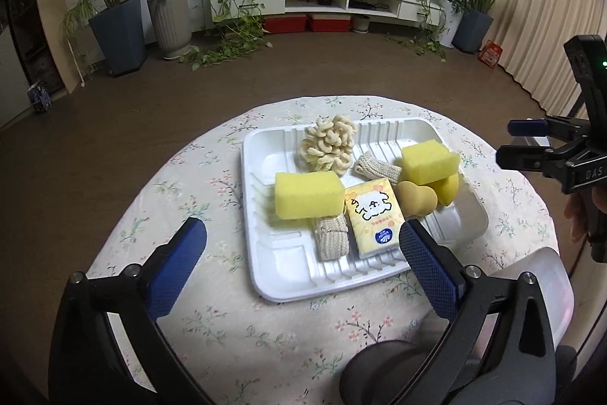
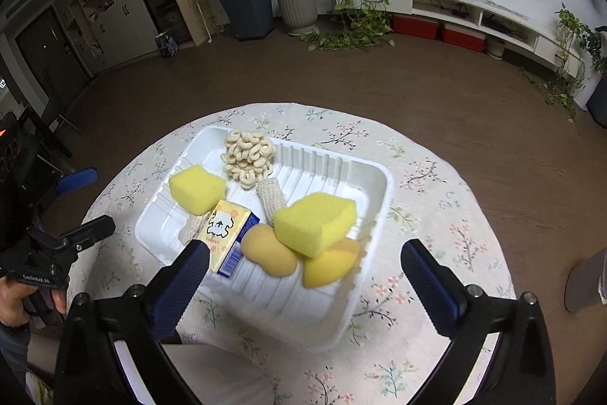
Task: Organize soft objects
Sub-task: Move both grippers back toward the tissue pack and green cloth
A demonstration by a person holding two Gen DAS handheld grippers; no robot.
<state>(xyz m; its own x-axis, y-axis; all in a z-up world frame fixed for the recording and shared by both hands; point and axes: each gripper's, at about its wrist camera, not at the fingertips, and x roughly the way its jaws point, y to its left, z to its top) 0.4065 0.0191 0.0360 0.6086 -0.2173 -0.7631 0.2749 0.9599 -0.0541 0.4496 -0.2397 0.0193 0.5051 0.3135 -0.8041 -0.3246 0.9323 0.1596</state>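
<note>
White ribbed plastic makes up the tray (image 1: 265,276) on the flowered tablecloth (image 1: 212,336), and every soft thing in view lies inside it: two yellow sponges (image 1: 305,194) (image 1: 428,158), a looped cream scrubber (image 1: 329,148), two knitted rolls (image 1: 332,238), a tissue pack (image 1: 375,219), a tan puff (image 1: 415,198) and a yellow puff (image 2: 330,262). Both grippers — the left gripper (image 1: 303,249) and the right gripper (image 2: 305,262) — hang above the near rim with fingers spread wide and nothing between them. The placing looks done, so the sensible move is probably to draw back cleanly without brushing the tray, or to settle the right-hand sponge, which sits tilted on the yellow puff. The tissue pack's long axis runs roughly from the near rim toward the far one — its printed face up; the left sponge lies crosswise to it.
</note>
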